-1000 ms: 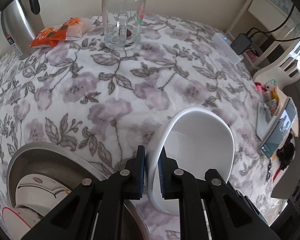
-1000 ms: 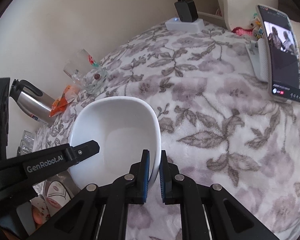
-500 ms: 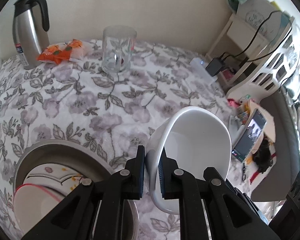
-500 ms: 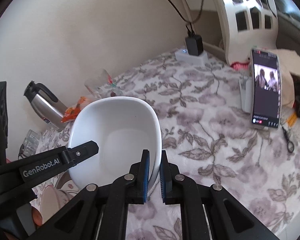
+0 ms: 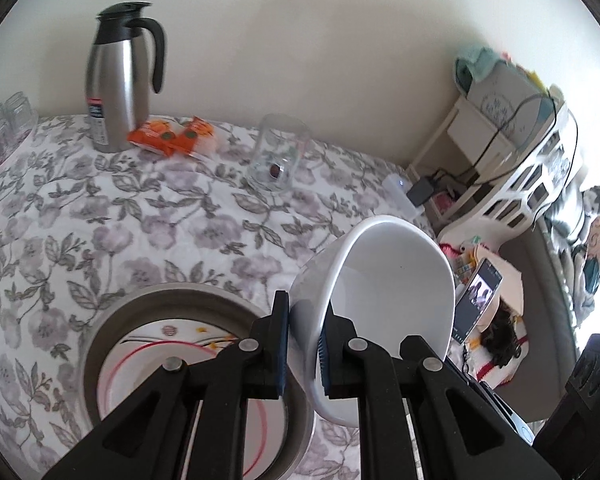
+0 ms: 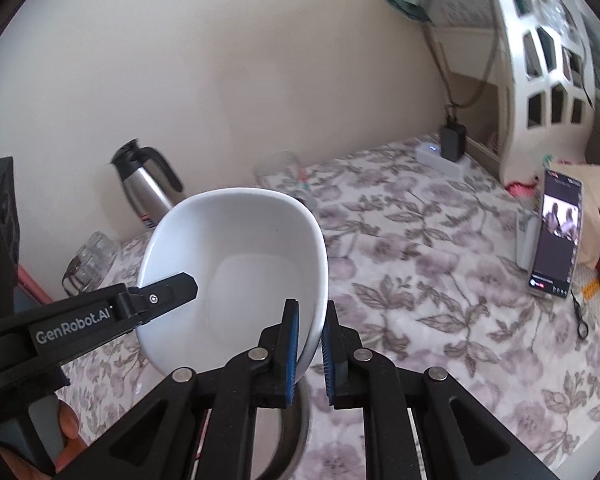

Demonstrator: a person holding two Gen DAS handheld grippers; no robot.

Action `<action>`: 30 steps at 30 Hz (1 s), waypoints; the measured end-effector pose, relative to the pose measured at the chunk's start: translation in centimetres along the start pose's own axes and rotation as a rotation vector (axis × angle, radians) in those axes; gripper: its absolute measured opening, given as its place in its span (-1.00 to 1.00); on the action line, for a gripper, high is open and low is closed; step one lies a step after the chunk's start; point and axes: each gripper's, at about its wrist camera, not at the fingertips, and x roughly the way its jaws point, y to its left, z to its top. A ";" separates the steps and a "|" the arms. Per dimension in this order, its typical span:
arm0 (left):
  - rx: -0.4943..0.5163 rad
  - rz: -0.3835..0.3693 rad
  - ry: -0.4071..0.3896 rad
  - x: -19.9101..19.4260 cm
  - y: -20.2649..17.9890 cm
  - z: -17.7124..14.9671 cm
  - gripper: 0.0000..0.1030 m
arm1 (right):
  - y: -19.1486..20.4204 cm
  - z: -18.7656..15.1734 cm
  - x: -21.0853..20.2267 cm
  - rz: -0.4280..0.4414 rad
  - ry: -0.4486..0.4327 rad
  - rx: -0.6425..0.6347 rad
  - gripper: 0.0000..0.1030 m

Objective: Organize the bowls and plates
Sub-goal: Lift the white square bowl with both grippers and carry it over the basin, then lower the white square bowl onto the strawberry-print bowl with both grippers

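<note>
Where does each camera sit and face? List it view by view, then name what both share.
Left wrist: on the left claw, looking forward and down over the table, basin and jug; its fingers pinch the bowl.
Right wrist: on the right claw, facing the wall and phone; its fingers pinch the bowl's other rim, with the left claw and a hand in view.
Shared: bowl, jug, phone, glass.

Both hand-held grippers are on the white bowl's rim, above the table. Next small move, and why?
Probably carry the white bowl left and lower it toward the metal basin, where plates already sit. The left hand-held gripper and right hand-held gripper each clamp opposite rims, and the bowl hangs tilted beside the basin, above the floral cloth.
</note>
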 end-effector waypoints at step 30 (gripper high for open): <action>-0.247 -0.047 -0.055 -6.7 13.1 -4.4 -0.70 | 12.7 -4.1 0.5 0.043 0.091 -0.276 -0.73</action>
